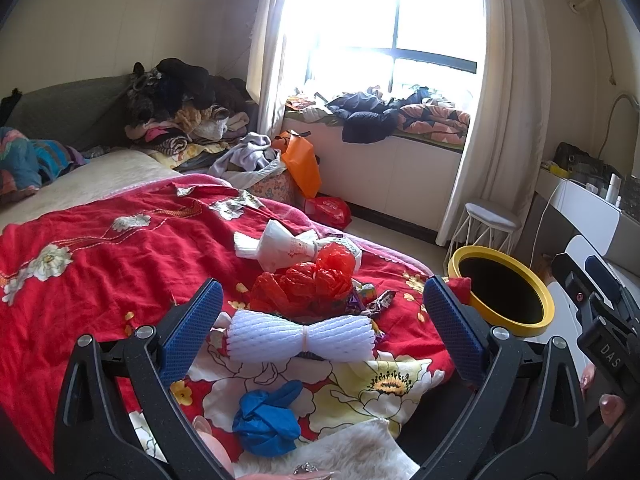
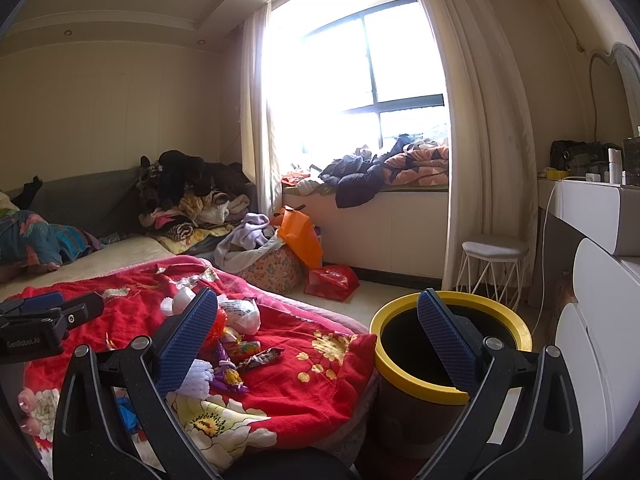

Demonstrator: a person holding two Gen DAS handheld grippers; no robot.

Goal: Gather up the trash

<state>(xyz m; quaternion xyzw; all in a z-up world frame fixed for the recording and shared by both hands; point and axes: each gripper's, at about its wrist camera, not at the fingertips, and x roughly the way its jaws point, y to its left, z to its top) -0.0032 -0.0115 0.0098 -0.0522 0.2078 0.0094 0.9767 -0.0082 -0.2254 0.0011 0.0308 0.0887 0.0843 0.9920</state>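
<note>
The trash is heaped on my red blanket (image 1: 100, 248): white foam net (image 1: 300, 338), red bag (image 1: 308, 284), white bag (image 1: 288, 250), candy wrappers (image 1: 374, 300) and a blue glove (image 1: 268, 420). It looks gathered in one spot so I can clear it quickly into the bin (image 1: 504, 292).

My left tongs (image 1: 320, 320) are spread wide and empty, with the foam net lying straight ahead between the tips, not touched. The glove sits nearer me, under the jaws; the red bag lies just beyond the net.

My right tongs (image 2: 316, 340) are also released and hold nothing. The wrappers lie between their tips toward the left pad, and the bin stands behind the right pad, beside the bed, its mouth open for drops.
</note>
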